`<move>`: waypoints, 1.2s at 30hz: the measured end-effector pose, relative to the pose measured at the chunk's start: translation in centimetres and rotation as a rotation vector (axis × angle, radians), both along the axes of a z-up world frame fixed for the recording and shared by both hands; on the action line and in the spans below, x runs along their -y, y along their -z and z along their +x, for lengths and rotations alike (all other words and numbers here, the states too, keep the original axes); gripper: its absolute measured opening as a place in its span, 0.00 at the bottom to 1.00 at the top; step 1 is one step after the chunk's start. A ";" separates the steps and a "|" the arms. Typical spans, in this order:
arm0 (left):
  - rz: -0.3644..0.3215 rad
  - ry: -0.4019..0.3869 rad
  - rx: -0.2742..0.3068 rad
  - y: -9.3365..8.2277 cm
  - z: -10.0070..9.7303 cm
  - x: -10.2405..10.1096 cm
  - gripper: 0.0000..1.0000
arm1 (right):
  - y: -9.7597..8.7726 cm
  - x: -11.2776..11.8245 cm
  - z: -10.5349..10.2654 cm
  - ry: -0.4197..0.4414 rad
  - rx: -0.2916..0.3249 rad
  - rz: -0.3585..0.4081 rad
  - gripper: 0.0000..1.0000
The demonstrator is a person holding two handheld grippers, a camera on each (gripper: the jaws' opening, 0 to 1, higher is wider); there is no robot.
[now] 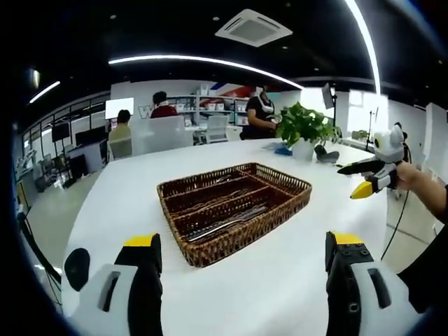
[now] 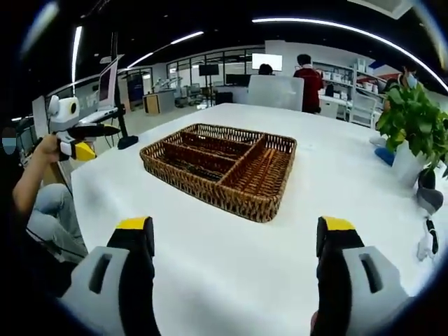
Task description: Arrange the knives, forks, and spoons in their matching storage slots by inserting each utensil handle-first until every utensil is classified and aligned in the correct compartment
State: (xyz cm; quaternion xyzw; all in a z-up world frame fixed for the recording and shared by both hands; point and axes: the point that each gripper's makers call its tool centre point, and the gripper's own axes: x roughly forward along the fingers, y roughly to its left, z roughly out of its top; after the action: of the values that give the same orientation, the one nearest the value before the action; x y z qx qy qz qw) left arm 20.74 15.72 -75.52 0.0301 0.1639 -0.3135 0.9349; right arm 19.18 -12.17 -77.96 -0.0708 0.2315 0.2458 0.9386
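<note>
Both yellow-tipped grippers, left and right, have jaws apart and empty, hovering over the white table short of the brown wicker divided tray holding steel cutlery, so grab one piece mid-shaft, handle leading.

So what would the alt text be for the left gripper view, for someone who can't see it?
A brown wicker tray with divided compartments holding metal cutlery sits on a white table, framed by the open yellow-tipped jaws of the left hand-held gripper. At right, a person's hand holds the right hand-held gripper in the air near a potted plant; an office lies behind.
</note>
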 end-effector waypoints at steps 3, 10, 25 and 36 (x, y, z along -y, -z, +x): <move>-0.005 -0.003 -0.004 0.1 -0.2 0.1 0.99 | -0.2 0.2 -0.1 0.001 0.007 0.001 1.00; -0.021 -0.018 -0.004 0.0 -0.5 -0.1 0.99 | -0.8 1.0 -0.1 0.010 0.017 0.008 1.00; -0.038 -0.062 -0.019 0.1 -1.8 0.3 0.99 | -1.6 0.5 0.0 -0.023 0.025 0.021 1.00; -0.051 -0.100 -0.015 -0.3 -1.9 -0.3 0.99 | -1.4 0.4 -0.3 -0.039 0.018 0.009 1.00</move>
State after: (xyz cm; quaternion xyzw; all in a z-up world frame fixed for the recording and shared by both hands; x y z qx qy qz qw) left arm 18.83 16.06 -75.23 -0.0045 0.1643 -0.2708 0.9485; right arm 18.92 -12.54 -76.54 -0.0734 0.2208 0.2645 0.9359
